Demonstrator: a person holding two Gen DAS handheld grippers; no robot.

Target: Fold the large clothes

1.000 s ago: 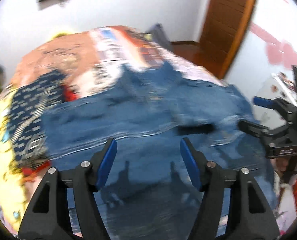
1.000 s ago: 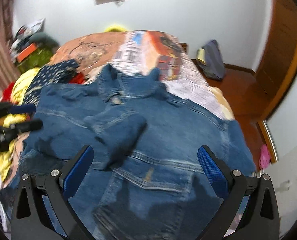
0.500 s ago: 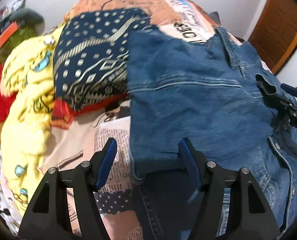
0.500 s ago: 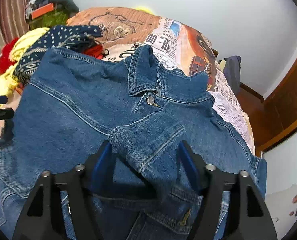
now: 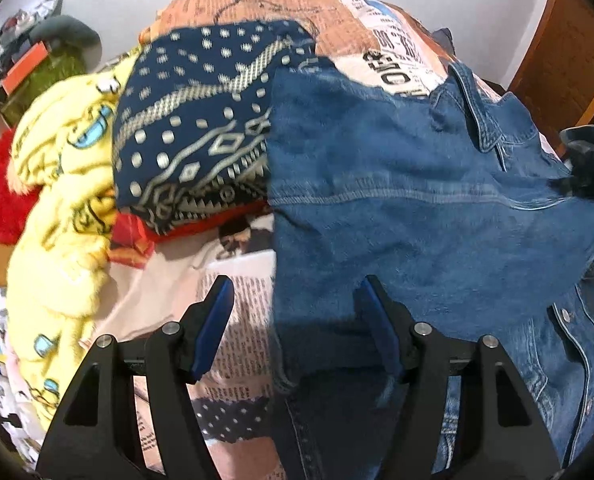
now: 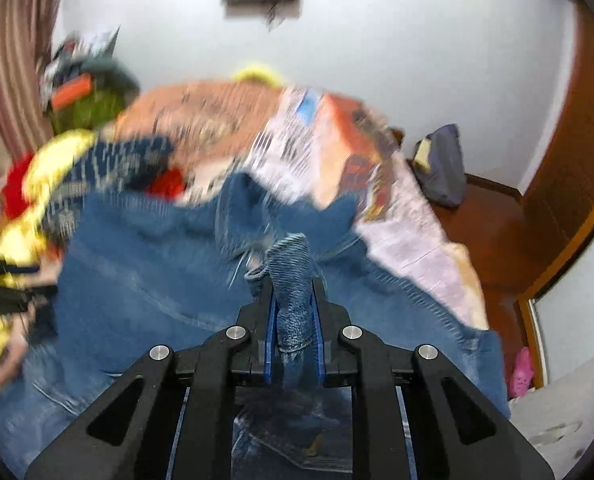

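Two tongs, right tongs (image 6: 293, 300) closing on denim jacket (image 6: 137, 264), left tongs (image 5: 297, 320) parted

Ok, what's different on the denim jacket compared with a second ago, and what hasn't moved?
The right gripper, wide open a second ago, is closing on a bunched fold of the denim jacket and pulling it up off the bed. The left gripper swung toward the jacket's left edge; its jaws stayed open around that edge. The clothes pile beside the jacket stayed put.
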